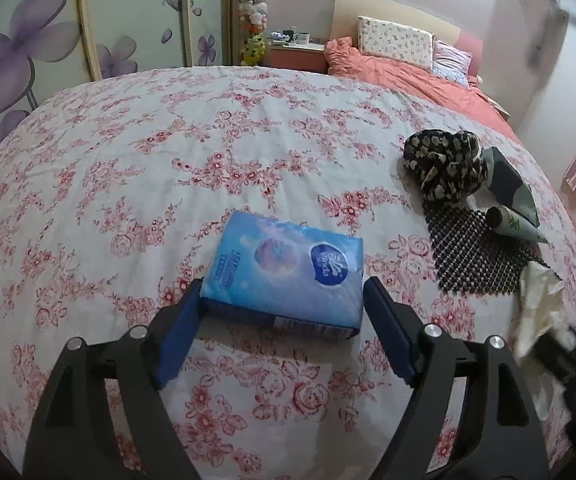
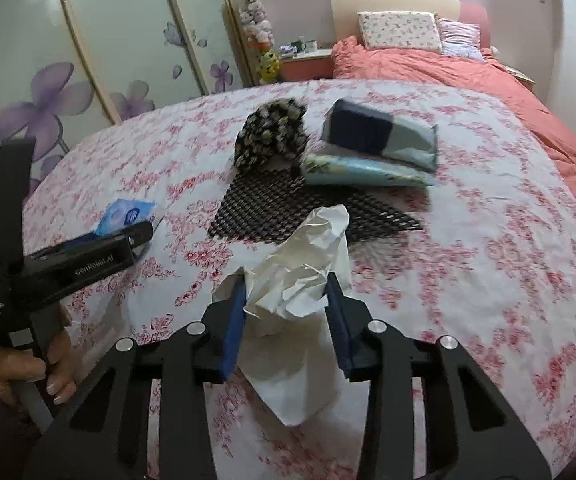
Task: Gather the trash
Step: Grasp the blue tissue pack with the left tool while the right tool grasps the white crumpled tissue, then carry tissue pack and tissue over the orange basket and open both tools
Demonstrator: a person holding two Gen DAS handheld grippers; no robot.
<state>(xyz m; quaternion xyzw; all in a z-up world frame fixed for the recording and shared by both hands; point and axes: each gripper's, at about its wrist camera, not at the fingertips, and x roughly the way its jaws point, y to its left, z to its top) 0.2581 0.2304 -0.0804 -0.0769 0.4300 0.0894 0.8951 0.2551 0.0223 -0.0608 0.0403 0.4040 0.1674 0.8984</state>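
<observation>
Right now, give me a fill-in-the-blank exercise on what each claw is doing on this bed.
1. The right claw grips a crumpled white ____.
2. The left claw straddles a ____ tissue pack without squeezing it.
3. The black mesh mat lies on the ____ bedspread.
4. Beside the mat sits a wadded black-and-cream ____.

Missing words: tissue; blue; floral; cloth

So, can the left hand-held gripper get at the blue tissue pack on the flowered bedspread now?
Probably yes. The left hand-held gripper is open, with the blue tissue pack's near end already between its fingers. Nothing lies in the way.
</observation>
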